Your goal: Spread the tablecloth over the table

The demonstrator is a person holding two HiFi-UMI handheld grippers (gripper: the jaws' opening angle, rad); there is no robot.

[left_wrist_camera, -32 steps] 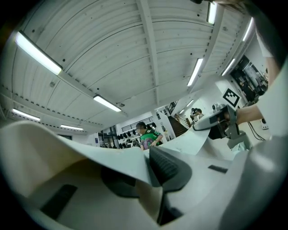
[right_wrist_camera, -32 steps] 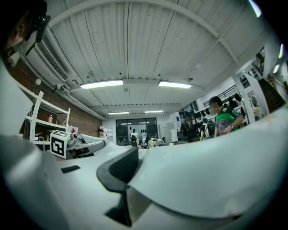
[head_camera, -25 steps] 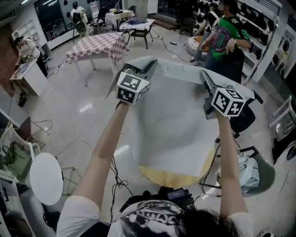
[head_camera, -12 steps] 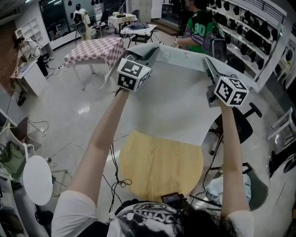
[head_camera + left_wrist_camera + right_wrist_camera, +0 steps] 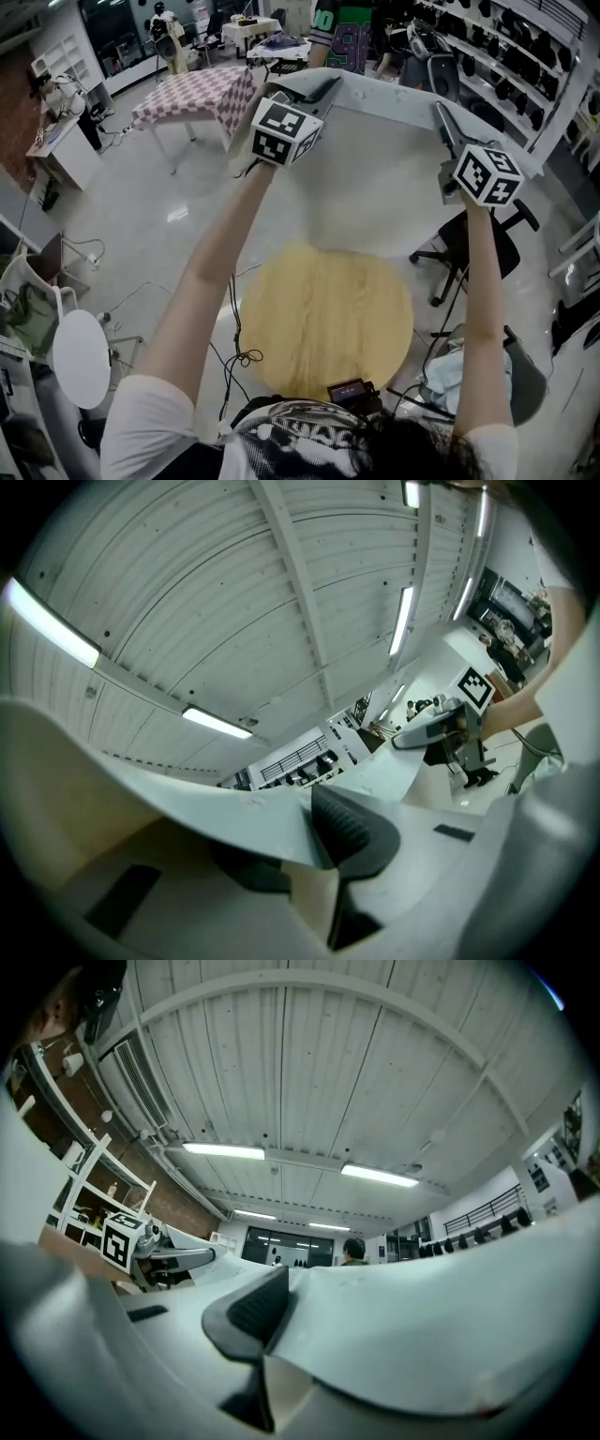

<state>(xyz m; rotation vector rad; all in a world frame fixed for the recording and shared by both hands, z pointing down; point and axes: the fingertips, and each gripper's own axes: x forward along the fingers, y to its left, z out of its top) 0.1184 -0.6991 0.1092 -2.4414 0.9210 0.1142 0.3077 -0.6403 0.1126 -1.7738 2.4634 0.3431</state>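
Note:
The round wooden table [image 5: 323,319] stands bare below me. A white tablecloth [image 5: 375,178] hangs in the air beyond its far edge, stretched between both raised grippers. My left gripper [image 5: 314,94] is shut on the cloth's left top corner, and my right gripper [image 5: 448,122] is shut on the right top corner. In the left gripper view the cloth [image 5: 216,808] is pinched at the left gripper [image 5: 314,841], with the right gripper [image 5: 441,731] visible across it. In the right gripper view the cloth [image 5: 450,1307] is clamped in the right gripper [image 5: 277,1335]; the left gripper [image 5: 159,1251] shows beyond.
A checkered-cloth table [image 5: 197,94] stands at the back left and a person in a green shirt [image 5: 352,23] behind the cloth. An office chair [image 5: 469,244] is right of the table, a small white round table [image 5: 80,356] at the left, cables [image 5: 234,356] on the floor.
Both grippers rose and moved away from me with the cloth. The cloth slid off the tabletop, which is now fully bare. The person in green walked left at the back.

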